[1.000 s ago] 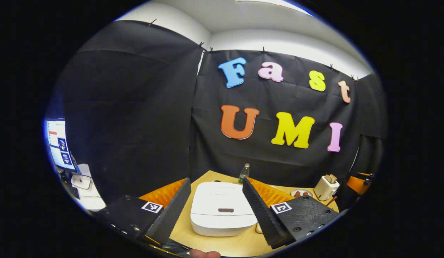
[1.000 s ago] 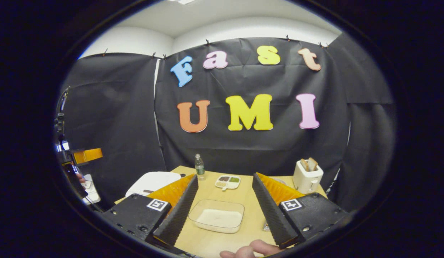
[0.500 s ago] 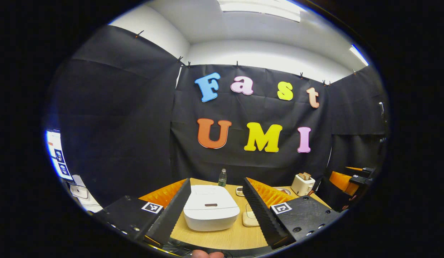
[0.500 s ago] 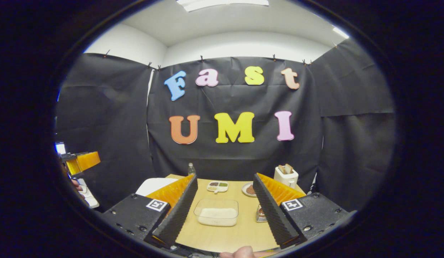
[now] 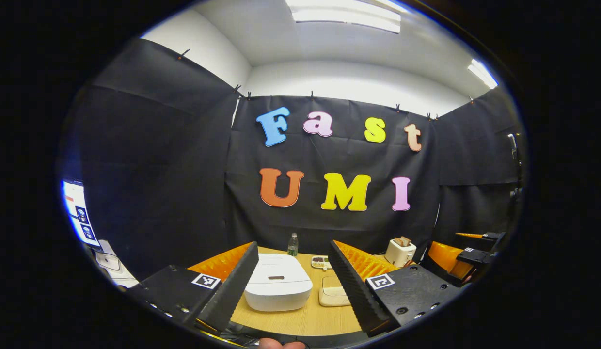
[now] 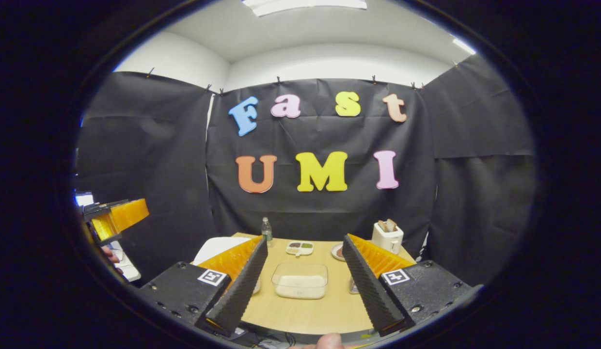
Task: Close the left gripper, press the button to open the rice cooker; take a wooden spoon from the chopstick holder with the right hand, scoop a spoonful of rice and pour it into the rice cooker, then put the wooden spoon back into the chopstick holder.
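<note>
Left gripper [image 5: 293, 278] held above the near edge of the table [image 5: 300, 322], jaws wide apart, nothing between them. Framed in that gap: the cooker [image 5: 277, 290], white, lid down, standing toward the table's left side, with a slim dark button [image 5: 276, 277] on the lid's near part. Just right of the cooker, apart from it, a shallow tub [image 5: 333, 295]. Toward the far edge, a bottle [image 5: 292, 244] and a small divided dish [image 5: 321, 262]; toward the far right corner, a toaster [image 5: 400, 249] with bread in its slots. At the right of the left gripper view, farther off, the right gripper [image 5: 463, 257].

Right gripper [image 6: 305, 276] likewise above the near edge, jaws wide apart and empty. Between them in the right gripper view, the tub [image 6: 300, 280], clear-walled, with a white layer of rice [image 6: 300, 289] on its bottom, about mid-table. Behind it the divided dish [image 6: 300, 248], with the bottle [image 6: 266, 230] at the far edge to its left, a round plate [image 6: 337, 251] to its right, and the toaster [image 6: 387, 236] in the far right corner. Part of the cooker [image 6: 215, 246] seen over the left finger. Something small just inside the right finger, partly hidden; cannot tell what. At the left of the same view, the left gripper [image 6: 114, 218], well off the table's left edge. A fingertip [image 6: 327, 341] at the bottom of that view.
</note>
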A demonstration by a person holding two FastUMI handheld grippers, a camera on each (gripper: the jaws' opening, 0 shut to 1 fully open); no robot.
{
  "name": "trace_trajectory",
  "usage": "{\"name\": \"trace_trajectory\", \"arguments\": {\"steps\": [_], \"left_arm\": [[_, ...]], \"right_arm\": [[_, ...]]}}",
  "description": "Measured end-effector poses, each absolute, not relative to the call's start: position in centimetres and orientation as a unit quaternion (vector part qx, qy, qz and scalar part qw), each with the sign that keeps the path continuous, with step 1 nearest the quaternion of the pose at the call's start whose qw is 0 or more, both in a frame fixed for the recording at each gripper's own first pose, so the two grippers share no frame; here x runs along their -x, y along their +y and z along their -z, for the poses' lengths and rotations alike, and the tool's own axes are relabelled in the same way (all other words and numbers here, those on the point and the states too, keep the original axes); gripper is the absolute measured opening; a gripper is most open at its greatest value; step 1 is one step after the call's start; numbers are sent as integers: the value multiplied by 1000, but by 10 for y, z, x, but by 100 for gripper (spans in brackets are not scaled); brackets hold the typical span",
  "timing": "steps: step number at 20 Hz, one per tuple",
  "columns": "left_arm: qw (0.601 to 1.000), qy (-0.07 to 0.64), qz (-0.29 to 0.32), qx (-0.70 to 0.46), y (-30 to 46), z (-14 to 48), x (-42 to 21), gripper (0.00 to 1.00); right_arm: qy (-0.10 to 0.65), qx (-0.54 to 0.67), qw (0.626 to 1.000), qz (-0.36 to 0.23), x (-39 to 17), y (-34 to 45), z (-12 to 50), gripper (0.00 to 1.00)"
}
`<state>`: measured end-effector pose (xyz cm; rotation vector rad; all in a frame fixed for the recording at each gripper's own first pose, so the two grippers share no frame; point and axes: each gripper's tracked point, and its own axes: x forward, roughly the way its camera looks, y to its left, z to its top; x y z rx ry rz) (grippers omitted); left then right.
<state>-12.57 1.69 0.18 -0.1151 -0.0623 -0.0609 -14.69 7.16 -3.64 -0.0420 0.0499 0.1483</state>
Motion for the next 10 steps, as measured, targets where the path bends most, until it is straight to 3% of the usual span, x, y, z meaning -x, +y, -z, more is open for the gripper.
{"name": "trace_trajectory", "arguments": {"steps": [3,5,10], "left_arm": [[998,-30,29,45,10,1,125,94],[998,-30,33,37,2,0,123,94],[997,-27,50,44,-14,-2,124,94]], "right_arm": [[24,19,997,-73,149,69,33,96],[24,16,997,-70,150,66,32,100],[29,12,997,-65,153,59,33,100]]}}
